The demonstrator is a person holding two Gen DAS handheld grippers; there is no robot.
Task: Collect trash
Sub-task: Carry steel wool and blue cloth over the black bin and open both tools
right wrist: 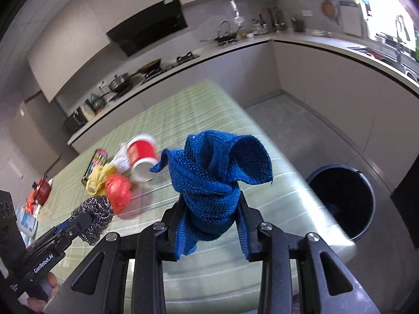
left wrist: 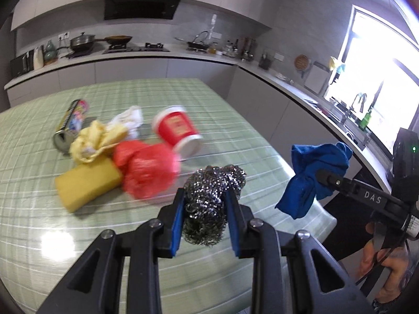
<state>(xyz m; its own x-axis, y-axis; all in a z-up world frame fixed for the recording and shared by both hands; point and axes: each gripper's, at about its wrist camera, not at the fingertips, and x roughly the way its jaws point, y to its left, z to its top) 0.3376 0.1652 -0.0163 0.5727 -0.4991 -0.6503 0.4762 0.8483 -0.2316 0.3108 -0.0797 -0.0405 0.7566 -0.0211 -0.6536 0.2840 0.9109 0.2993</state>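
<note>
Two grips: left hand-held gripper (left wrist: 205, 204) clamps a scourer (left wrist: 213, 196), right hand-held gripper (right wrist: 209, 222) a blue cloth (right wrist: 212, 180) (both above the desk (left wrist: 183, 99)); bin (right wrist: 340, 198) beside it.

Steel scourer (left wrist: 209, 204), blue cloth (right wrist: 209, 183) clamped aloft.

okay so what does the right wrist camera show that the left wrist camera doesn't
Only the right wrist view shows the dark trash bin on the floor beside the table, and a red object at the table's far left. Only the left wrist view shows the yellow sponge. Both show the left gripper shut on the steel scourer, the right gripper shut on the blue cloth, the red cup, the red bag, and the green table.
</note>
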